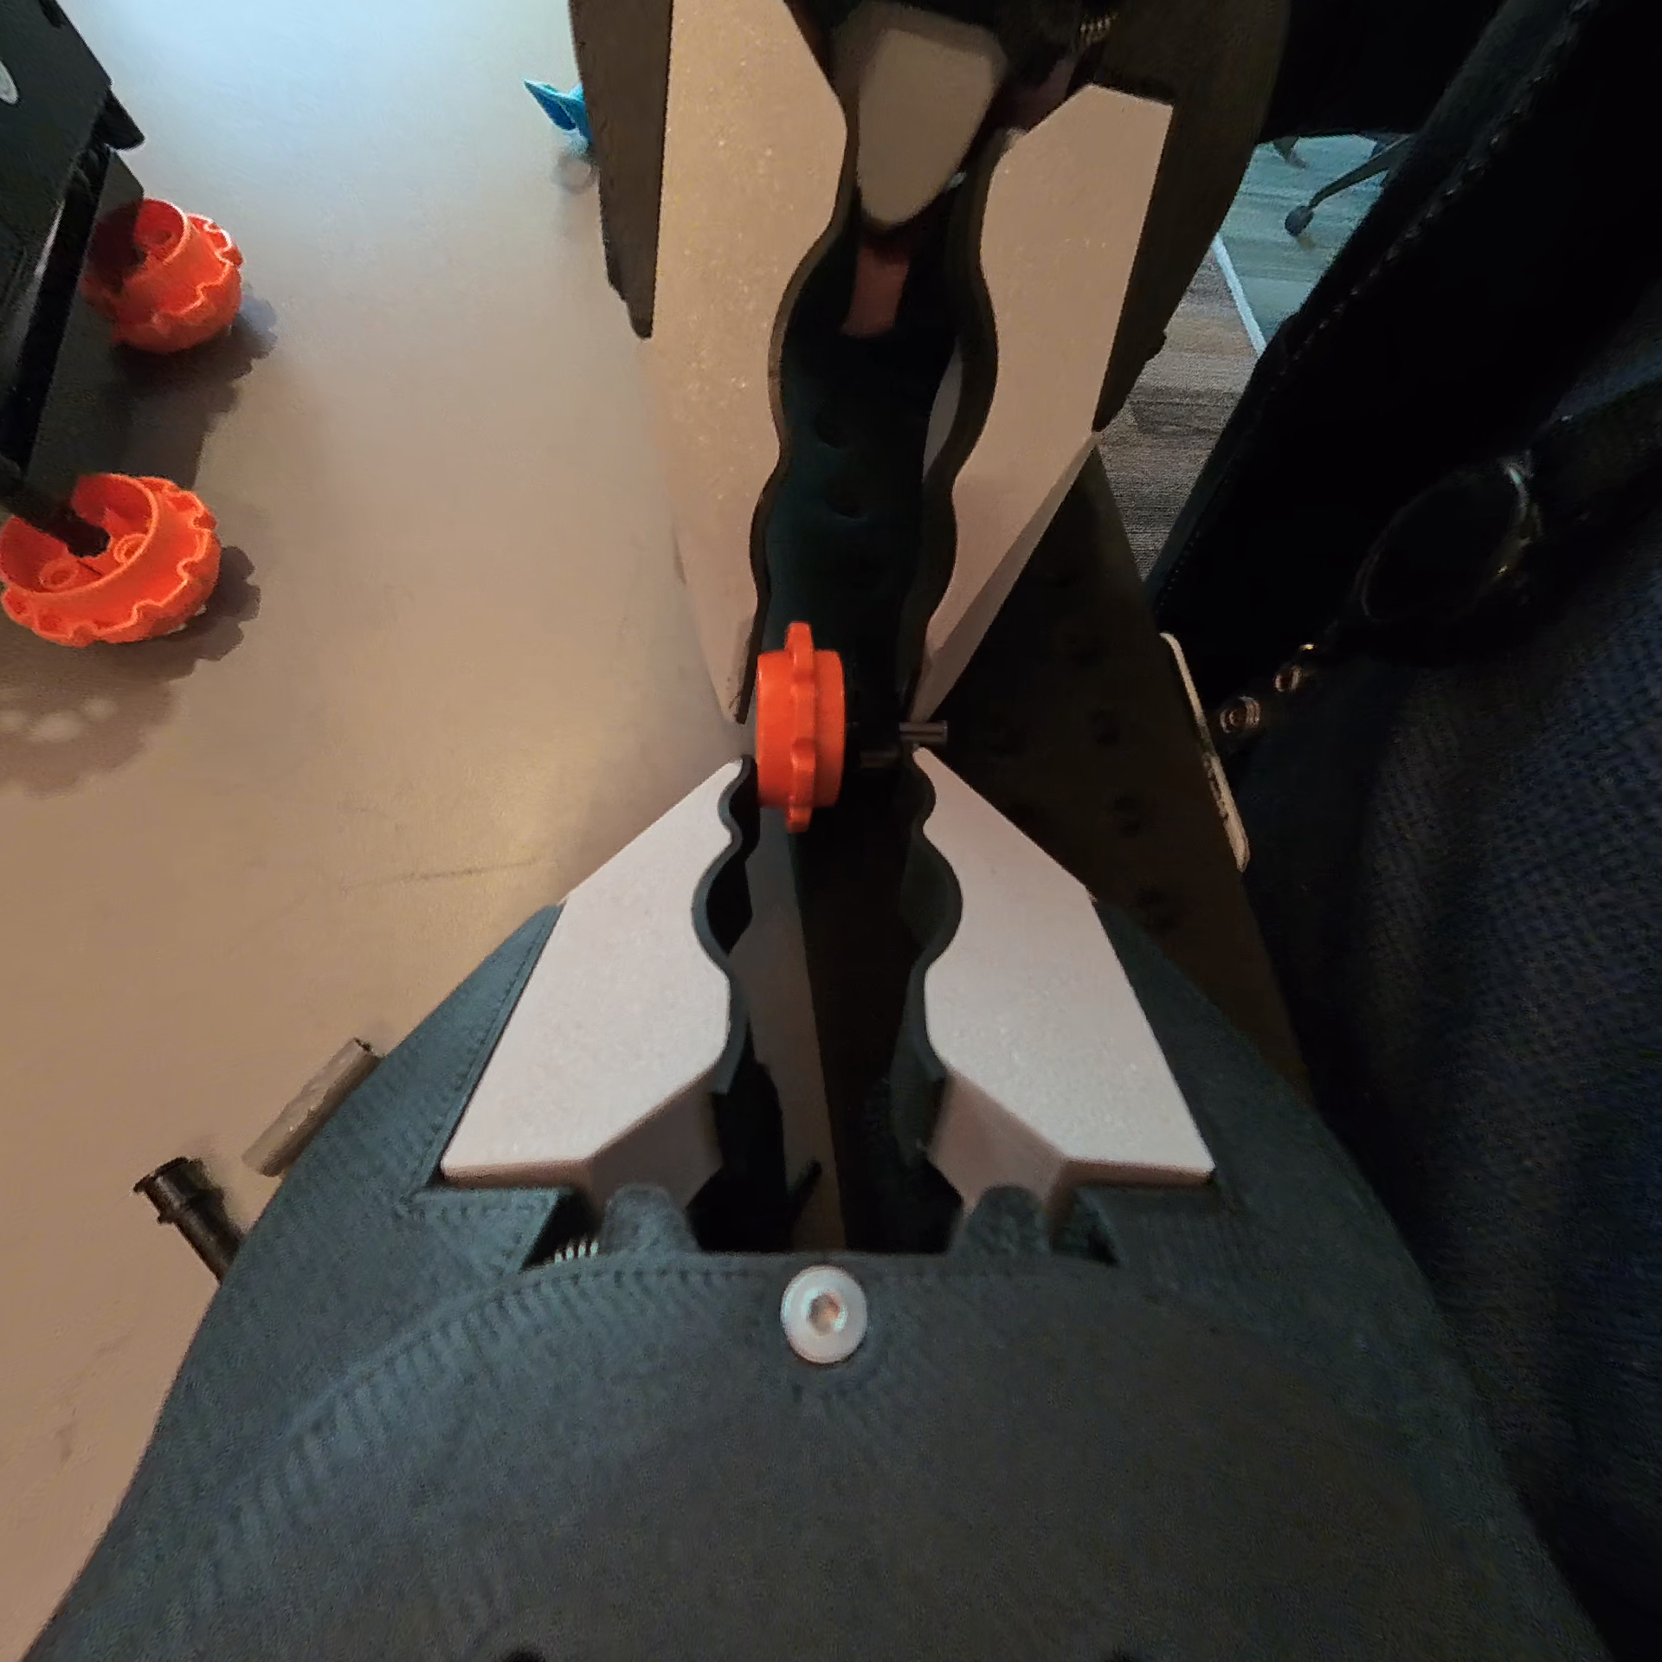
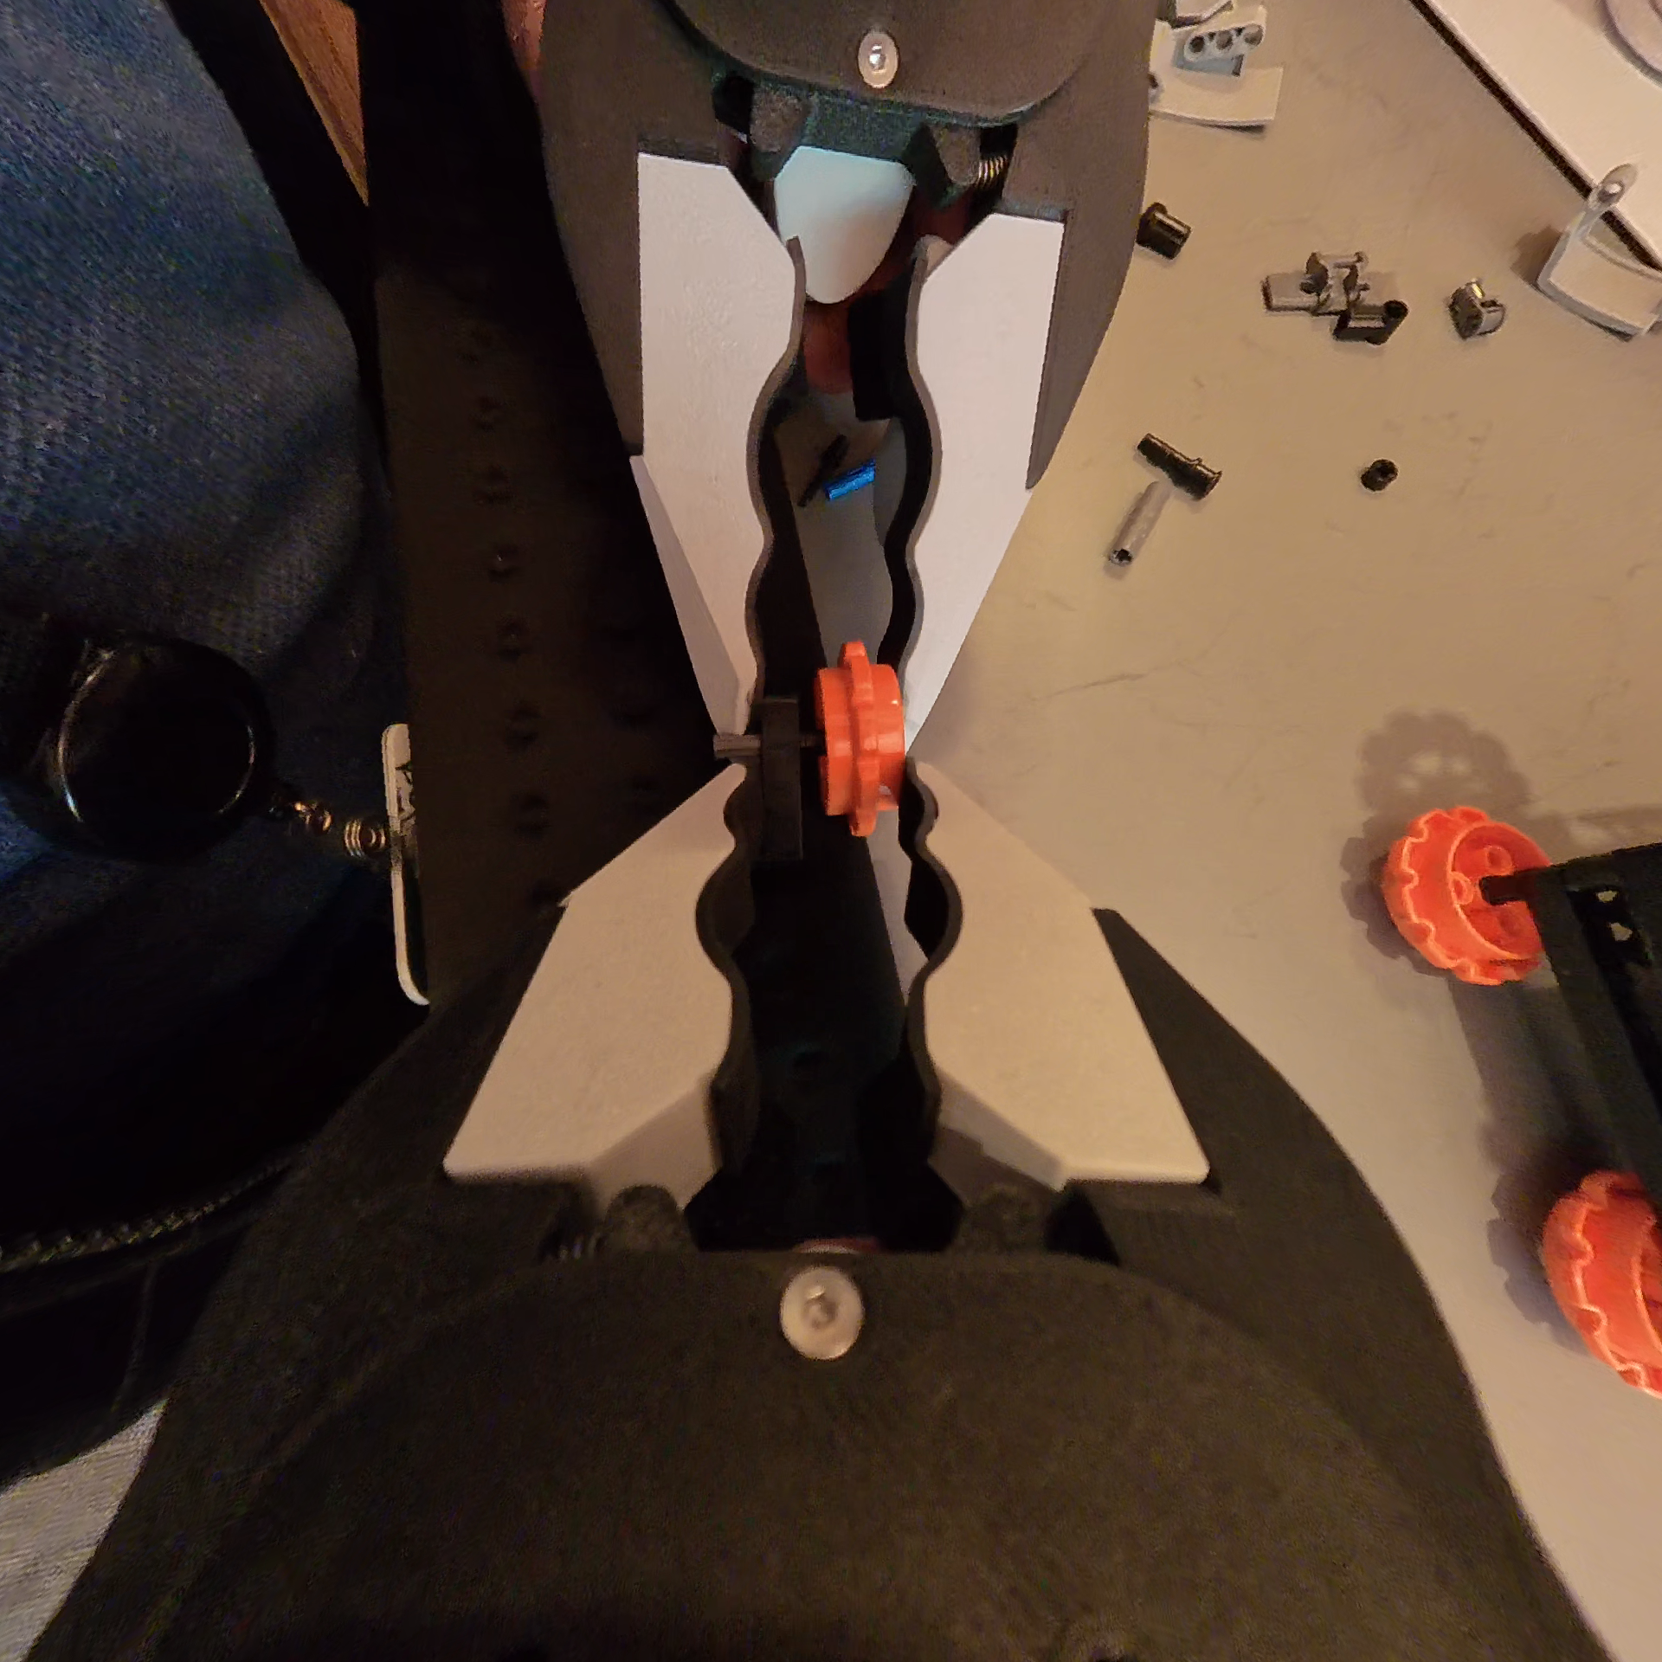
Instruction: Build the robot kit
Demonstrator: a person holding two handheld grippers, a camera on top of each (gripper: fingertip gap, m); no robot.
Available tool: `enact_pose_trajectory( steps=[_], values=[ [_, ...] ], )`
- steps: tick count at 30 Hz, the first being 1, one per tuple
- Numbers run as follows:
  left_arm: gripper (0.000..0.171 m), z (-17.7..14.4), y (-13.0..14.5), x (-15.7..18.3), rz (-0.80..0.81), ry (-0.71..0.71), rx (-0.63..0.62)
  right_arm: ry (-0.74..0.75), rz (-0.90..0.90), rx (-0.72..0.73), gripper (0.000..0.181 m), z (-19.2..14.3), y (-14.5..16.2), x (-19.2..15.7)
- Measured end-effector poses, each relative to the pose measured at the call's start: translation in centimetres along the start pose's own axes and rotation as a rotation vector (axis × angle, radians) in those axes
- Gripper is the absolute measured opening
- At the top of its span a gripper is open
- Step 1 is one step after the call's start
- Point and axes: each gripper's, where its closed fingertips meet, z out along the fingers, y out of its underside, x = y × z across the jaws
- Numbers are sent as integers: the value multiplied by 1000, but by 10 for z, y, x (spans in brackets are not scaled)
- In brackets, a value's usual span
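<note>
Table (image 2: 1169,719): pale, with parts scattered on it. Black frame (image 2: 1610,944) at right in the right wrist view, carrying 2 orange toothed wheels (image 2: 1461,890).

My left tongs (image 1: 832,782) and right tongs (image 2: 827,791) met tip to tip above the table's edge. Both sets of jaws were drawn narrow, not touching.

At the junction sat 1 small orange wheel (image 1: 799,724) on a black axle (image 2: 733,745), with a black block (image 2: 781,796) beside it. Both pairs of tips overlapped this part. I could not tell which pair actually pinched it.

Judgement: very little finger was on the part, so a square, steady hold across the axle mattered more than force.

Small loose bits: a grey tube (image 2: 1135,526) and black pins, far right.
</note>
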Motion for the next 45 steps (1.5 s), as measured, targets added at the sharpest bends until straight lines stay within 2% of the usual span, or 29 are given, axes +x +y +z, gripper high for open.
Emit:
enact_pose_trajectory(
  steps=[6, 7, 9, 11, 12, 15, 25, 32, 38, 45],
  values=[
    [30, -1, -1, 0, -24, 18, 9, 0, 15, -5, 30, -1, -1, 0],
    [30, -1, -1, 0, -19, 18, 11, -16, 18, -6, 36, -2, -1, -2],
    [30, -1, -1, 0, -20, 17, 11, -30, 20, -4, 38, -2, -1, -4],
    [29, 0, -1, -1, -25, 20, 12, -95, 29, -9, 60, -2, -1, -11],
    [29, -1, -1, -1, -27, 21, 14, -119, 37, -13, 65, -2, -1, -14],
    [29, 0, -2, 0, -15, 19, 14, -64, 58, -5, 39, -1, -3, -4],
    [28, 1, -2, -1, 47, -51, -4, -60, 108, -23, 38, 1, -1, -4],
    [28, 1, -2, -1, 77, -84, -16, -34, 62, -61, 36, 3, 2, -4],
    [29, 2, -1, -1, 46, -41, -16, -33, 56, -90, 35, 4, 2, -5],
    [29, 3, 0, 0, -21, 26, -7, -108, 81, -63, 37, 5, 2, -4]
  ],
)
